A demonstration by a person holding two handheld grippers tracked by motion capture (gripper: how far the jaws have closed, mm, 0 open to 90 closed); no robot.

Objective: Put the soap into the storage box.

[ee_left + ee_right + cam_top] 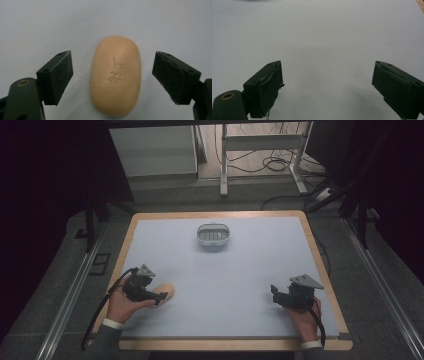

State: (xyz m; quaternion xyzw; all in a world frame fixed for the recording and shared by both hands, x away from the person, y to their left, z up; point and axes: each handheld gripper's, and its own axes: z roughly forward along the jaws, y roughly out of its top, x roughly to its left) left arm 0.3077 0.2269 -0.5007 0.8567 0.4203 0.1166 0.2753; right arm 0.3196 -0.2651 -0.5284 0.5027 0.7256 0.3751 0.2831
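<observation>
At the near left of the table (300, 250), we hold the left gripper (112, 77) with jaws wide apart around a peach soap bar (115, 75), untouched, likely hard and slick, best pinched across its long sides, while the right gripper (327, 87) gapes empty.

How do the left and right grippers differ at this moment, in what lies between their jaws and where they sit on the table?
The left gripper has a tan soap bar between its open jaws, untouched by either pad; the right gripper has only bare table between its jaws. The left gripper sits at the near left of the table, the right gripper at the near right. Both are open and hand-held.
</observation>
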